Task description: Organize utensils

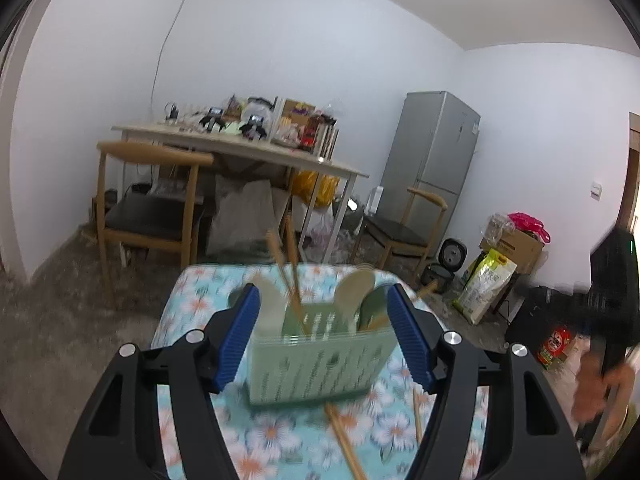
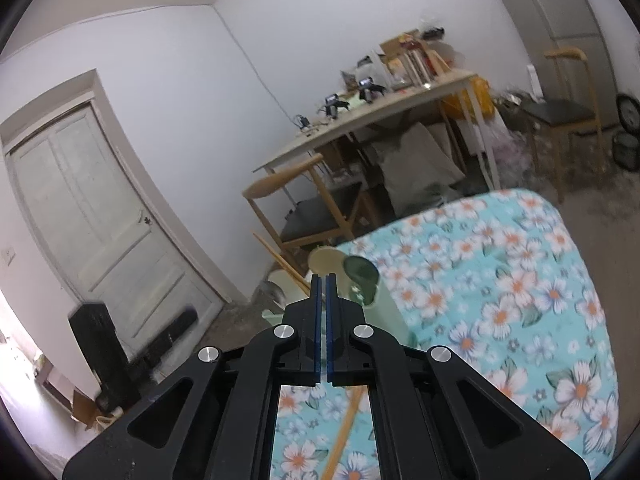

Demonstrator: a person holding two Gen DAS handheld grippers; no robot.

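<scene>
While our left gripper (image 1: pixel 324 300) stands with its jaws spread wide to either side of the green caddy (image 1: pixel 320 364), which already holds spoons and a pair of chopsticks, the loose chopsticks (image 1: pixel 346 444) lie on the floral cloth (image 1: pixel 272 432) just in front of the caddy, below the jaws, their long axis running toward us. Our right gripper (image 2: pixel 323 278), jaws pressed almost together on nothing, hovers with one stick beneath it, so we judge the right hand better placed to pick it up.
</scene>
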